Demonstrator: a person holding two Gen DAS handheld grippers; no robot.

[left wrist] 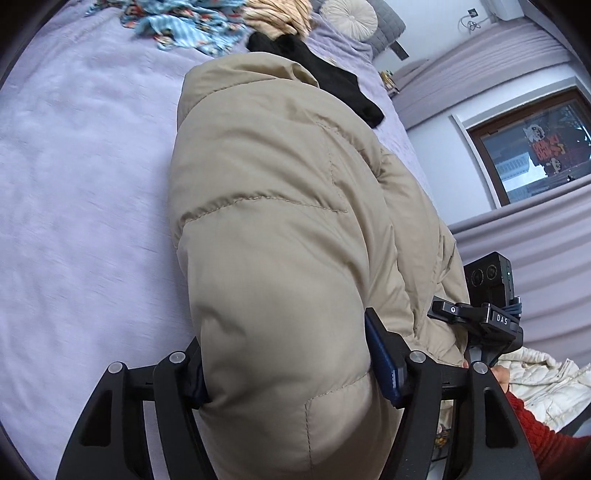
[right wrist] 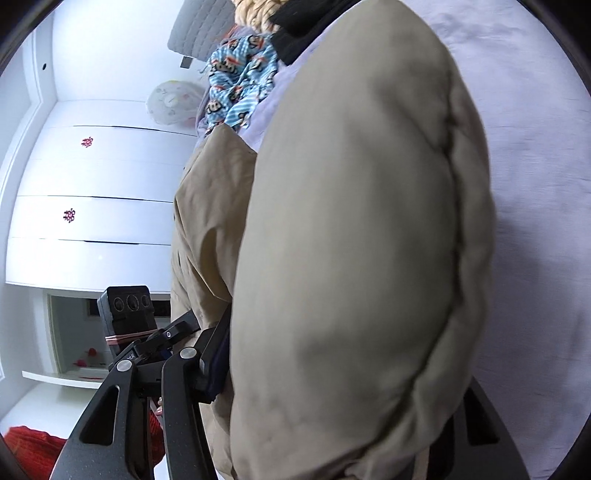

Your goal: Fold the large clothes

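Note:
A beige puffer jacket (left wrist: 280,206) lies bunched over the lilac bed cover (left wrist: 81,184). My left gripper (left wrist: 291,373) is shut on a thick fold of its near end, the blue pads pressed into the padding on both sides. In the right wrist view the same jacket (right wrist: 351,240) fills the middle. My right gripper (right wrist: 340,387) is shut on another bulging fold. Its left finger (right wrist: 212,354) shows and the right one is mostly hidden behind the cloth. Both grippers hold the jacket side by side, and each one's camera block (left wrist: 487,275) (right wrist: 125,306) shows in the other's view.
At the bed's far end lie a black garment (left wrist: 325,74), a blue patterned cloth (left wrist: 177,22) and a round cushion (left wrist: 349,16). A window (left wrist: 535,147) is on the right wall. White wardrobe doors (right wrist: 92,184) stand beyond the bed. A cream quilted garment (left wrist: 543,387) and a red sleeve (left wrist: 535,424) are close by.

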